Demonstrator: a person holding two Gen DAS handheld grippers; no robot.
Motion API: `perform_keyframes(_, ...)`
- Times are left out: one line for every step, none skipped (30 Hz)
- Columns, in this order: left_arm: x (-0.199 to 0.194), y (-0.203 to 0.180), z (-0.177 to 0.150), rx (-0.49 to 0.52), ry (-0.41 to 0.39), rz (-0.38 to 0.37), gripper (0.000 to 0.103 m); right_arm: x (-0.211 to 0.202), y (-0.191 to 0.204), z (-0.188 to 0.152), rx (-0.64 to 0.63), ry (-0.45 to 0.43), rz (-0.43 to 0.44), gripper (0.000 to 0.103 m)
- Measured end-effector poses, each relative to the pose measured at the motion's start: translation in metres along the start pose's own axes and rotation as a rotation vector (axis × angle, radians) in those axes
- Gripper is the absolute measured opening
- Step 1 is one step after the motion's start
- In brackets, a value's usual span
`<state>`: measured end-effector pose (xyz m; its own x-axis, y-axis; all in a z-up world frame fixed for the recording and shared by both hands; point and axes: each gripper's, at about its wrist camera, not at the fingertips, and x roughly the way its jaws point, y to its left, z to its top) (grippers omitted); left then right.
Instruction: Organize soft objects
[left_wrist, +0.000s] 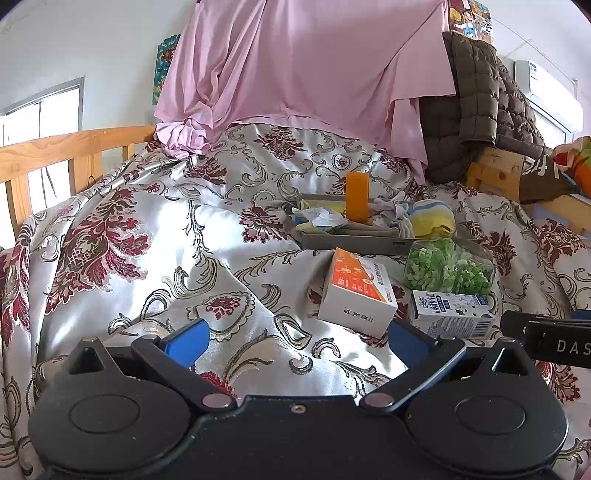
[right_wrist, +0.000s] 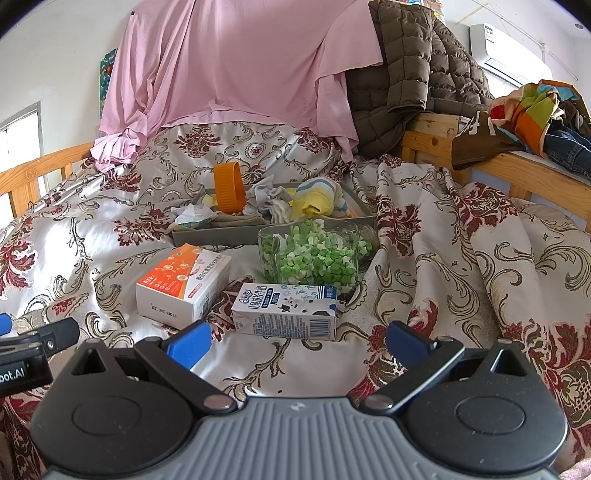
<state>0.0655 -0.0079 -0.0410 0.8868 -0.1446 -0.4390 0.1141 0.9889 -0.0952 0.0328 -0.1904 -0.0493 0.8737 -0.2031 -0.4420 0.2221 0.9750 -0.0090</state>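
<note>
both grippers level over the quilt (left_wrist: 122, 229), jaws wide
left gripper (left_wrist: 295, 341) and right gripper (right_wrist: 297, 341) empty; tray (right_wrist: 207, 236) ahead.

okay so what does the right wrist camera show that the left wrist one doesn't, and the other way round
Only the right wrist view shows the colourful patchwork cloth in full, with denim beside it on the wooden rail, and the tray's whole width.

Only the left wrist view shows the window broadly and more of the wooden rail on the left.

Both show the orange-and-white box, the milk carton, the jar of green pieces, the orange cup upright in the tray, the pink sheet, and each gripper open over the quilt: left, right.
</note>
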Motion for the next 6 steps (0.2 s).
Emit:
perform_keyframes(-0.0001, 0.0002, 0.0, 0.0, -0.001, 0.001, 0.102, 0.0003, 0.0002, 0.0002, 0.0, 0.0, 0.0, 0.103)
perform_keyframes(0.0, 0.0012, 0.0006, 0.0, -0.001, 0.001, 0.102, 0.0003, 0.0003, 0.0002, 0.0, 0.0, 0.0, 0.103)
perform_keyframes(0.0, 0.0012, 0.0006, 0.001, -0.001, 0.002, 0.102, 0.0002, 0.0002, 0.0001, -0.001, 0.001, 0.0, 0.103)
perform_keyframes(-0.0001, 0.0022, 0.0007, 0.002, -0.003, 0.007, 0.102, 0.0003, 0.0004, 0.0003, 0.0, 0.001, 0.0, 0.103)
perform_keyframes(-0.0002, 0.0024, 0.0015, 0.005, -0.004, 0.012, 0.102, 0.0006, 0.0013, 0.0001, -0.001, 0.003, 0.001, 0.103)
perform_keyframes(-0.0001, 0.0027, 0.0015, 0.006, -0.005, 0.015, 0.102, 0.0013, 0.0015, -0.0004, -0.003, 0.007, 0.002, 0.103)
